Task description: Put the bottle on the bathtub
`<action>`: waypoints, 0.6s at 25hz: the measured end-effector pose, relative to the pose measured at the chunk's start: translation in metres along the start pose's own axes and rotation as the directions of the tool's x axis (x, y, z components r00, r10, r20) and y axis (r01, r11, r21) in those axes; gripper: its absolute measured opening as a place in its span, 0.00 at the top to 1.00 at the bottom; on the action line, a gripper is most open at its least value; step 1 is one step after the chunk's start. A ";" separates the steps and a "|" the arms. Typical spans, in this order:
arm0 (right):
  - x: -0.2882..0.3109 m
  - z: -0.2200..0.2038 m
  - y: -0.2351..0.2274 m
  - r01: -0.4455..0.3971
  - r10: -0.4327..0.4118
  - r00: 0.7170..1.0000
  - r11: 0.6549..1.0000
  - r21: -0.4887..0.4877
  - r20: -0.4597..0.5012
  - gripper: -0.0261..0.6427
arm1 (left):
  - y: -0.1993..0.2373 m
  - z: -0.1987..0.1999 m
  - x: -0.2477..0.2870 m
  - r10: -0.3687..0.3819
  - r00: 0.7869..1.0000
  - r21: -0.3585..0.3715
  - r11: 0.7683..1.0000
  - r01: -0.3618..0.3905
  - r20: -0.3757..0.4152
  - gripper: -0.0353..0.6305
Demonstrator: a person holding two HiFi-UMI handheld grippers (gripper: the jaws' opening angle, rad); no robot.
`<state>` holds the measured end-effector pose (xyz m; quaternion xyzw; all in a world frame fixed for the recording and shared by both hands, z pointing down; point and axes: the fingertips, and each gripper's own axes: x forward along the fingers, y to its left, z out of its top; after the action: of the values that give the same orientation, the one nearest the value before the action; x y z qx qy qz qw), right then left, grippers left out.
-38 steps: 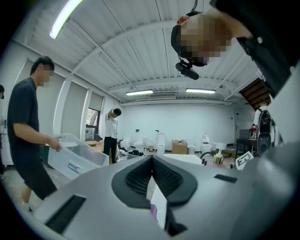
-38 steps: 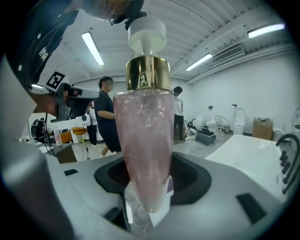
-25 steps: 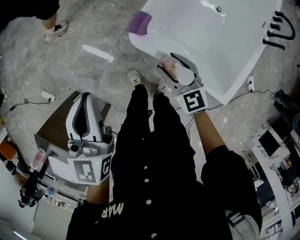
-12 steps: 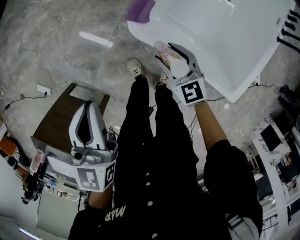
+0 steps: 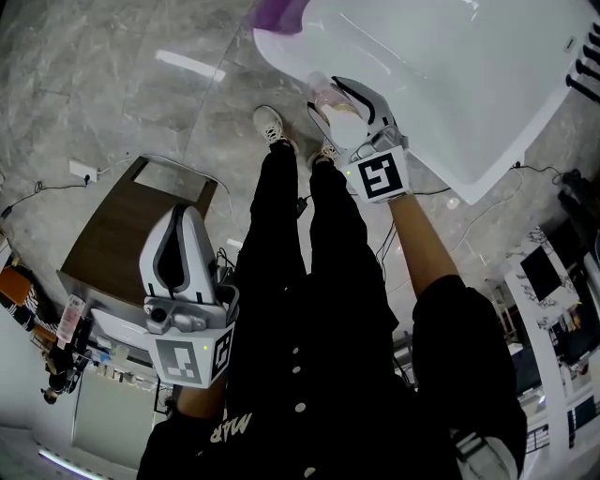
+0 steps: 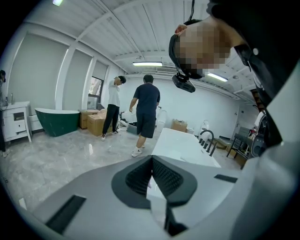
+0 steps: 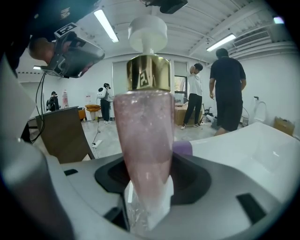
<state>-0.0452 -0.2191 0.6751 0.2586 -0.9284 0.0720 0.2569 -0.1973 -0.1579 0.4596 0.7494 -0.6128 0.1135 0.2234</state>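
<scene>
A pink glitter bottle point(image 7: 144, 136) with a gold collar and a white pump top stands upright between the jaws of my right gripper point(image 7: 147, 187), which is shut on its lower part. In the head view this gripper point(image 5: 336, 103) holds the bottle point(image 5: 328, 97) just at the near rim of the white bathtub point(image 5: 450, 84). The tub's rim point(image 7: 253, 145) lies right behind the bottle. My left gripper point(image 5: 178, 211) hangs low at the left, away from the tub. Its pads point(image 6: 152, 164) meet with nothing between them.
A purple object point(image 5: 281, 14) rests on the tub's left end. Black taps point(image 5: 586, 66) stand at the tub's far right. A brown cabinet point(image 5: 131, 225) sits under my left gripper, with cables on the marble floor. Two people point(image 6: 146, 117) stand beyond the tub.
My right gripper has sunk with the bottle and now sits closer to the tub's rim. The left gripper has dropped too. Neither grip has changed.
</scene>
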 end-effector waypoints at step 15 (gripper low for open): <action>0.001 -0.001 0.002 0.001 0.000 0.999 0.999 -0.033 0.040 0.61 | -0.014 -0.003 -0.001 -0.025 1.000 -0.002 1.000 0.025 0.002 0.93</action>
<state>-0.0468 -0.2177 0.6764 0.2560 -0.9344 0.0516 0.2423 -0.1837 -0.1538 0.4591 0.7568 -0.6039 0.1094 0.2248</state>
